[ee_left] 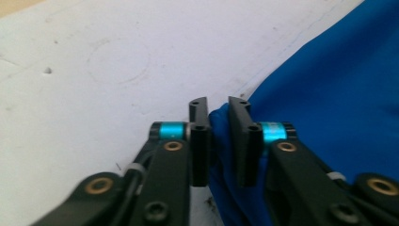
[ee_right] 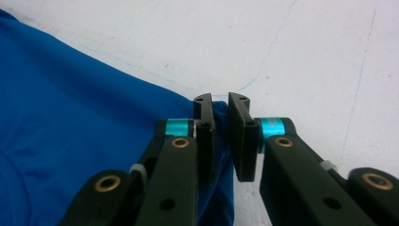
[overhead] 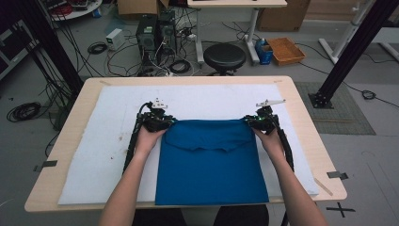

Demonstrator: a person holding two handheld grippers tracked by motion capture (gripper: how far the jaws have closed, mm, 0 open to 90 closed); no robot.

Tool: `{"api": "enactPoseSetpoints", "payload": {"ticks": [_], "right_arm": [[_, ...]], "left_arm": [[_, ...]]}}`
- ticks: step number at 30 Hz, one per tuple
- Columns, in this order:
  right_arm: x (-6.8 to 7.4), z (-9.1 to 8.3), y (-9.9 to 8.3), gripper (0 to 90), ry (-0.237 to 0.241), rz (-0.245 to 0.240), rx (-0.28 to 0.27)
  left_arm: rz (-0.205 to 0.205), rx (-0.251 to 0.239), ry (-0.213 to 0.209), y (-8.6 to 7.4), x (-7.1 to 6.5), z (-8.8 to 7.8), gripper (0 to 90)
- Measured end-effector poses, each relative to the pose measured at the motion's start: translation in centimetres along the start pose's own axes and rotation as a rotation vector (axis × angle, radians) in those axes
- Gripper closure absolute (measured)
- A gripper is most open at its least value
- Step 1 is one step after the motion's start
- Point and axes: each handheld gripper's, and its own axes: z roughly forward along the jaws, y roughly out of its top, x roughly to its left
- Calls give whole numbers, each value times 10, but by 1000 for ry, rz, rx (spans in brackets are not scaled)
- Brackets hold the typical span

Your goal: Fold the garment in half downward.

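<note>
In the high view, a blue cloth (overhead: 211, 162) lies on the white mat (overhead: 103, 141) of the table (overhead: 56, 179), its near edge hanging over the table edge. The left tool (overhead: 162, 121) is at the far left corner of the cloth, the right tool (overhead: 258, 121) at the far right corner.

In the left gripper view, the left tool (ee_left: 218, 117) is clenched on a bunched corner of the cloth (ee_left: 339, 94).

In the right gripper view, the right tool (ee_right: 220, 115) pinches the cloth (ee_right: 70, 103) corner in the same way. Only a little fabric sits between the jaws, so an uneven pull could let one corner slip out and spoil the fold.
</note>
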Motion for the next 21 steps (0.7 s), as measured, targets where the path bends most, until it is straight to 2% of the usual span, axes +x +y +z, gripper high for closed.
{"api": "enactPoseSetpoints", "payload": {"ticks": [4, 6, 9, 14, 19, 21], "right_arm": [[3, -7, -2, 690, -15, -4, -23], [4, -12, -5, 658, -24, 1, -41], [6, -23, -12, 641, -21, 3, -65], [12, -38, -26, 645, -10, 23, -77], [17, -43, -40, 675, -4, 59, -58], [17, -42, -43, 676, -7, 73, -43]], "left_arm": [[-41, -30, 23, -1, -1, -11, 529], [-61, -57, 17, -5, -3, -21, 517], [-87, -62, 5, -16, -8, -36, 516], [-149, -7, -62, -38, -21, -49, 553], [-175, 18, -85, -45, -29, -47, 618], [-180, 14, -91, -45, -29, -45, 677]]}}
